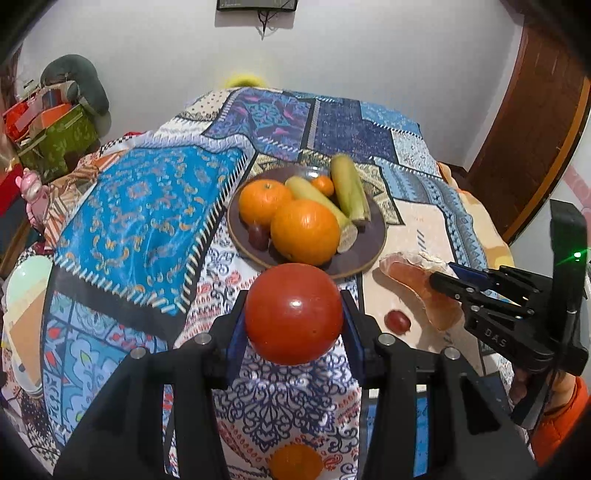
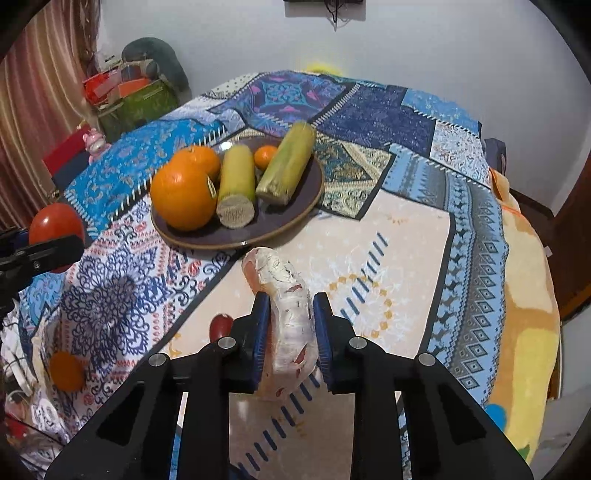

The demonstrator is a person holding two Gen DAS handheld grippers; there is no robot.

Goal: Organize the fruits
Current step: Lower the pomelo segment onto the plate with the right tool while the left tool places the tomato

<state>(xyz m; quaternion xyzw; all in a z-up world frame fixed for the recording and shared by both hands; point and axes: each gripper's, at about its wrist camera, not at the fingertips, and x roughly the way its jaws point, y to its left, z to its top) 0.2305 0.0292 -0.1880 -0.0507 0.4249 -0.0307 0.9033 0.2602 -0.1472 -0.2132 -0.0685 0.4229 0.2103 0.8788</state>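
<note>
The left gripper (image 1: 293, 314) pinches a tomato (image 1: 293, 313); the plate (image 1: 365, 254) lies just ahead. The right gripper (image 2: 290, 343) pinches a pomelo wedge (image 2: 284, 317), its long axis pointing toward that plate, 1 short reach ahead-left.

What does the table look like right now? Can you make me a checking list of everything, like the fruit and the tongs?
Surface: patchwork tablecloth covers the table.
Job's things: dark plate holds two big oranges, a small orange, two sugarcane pieces and a grape. On the cloth: a loose grape and an orange.
Clutter: nothing seen on the table.
Grippers: left tongs shut on a tomato; right tongs shut on a peeled pomelo segment.
Cables: wires dangle from a wall device.
Surroundings: green box of stuff, wooden door.
</note>
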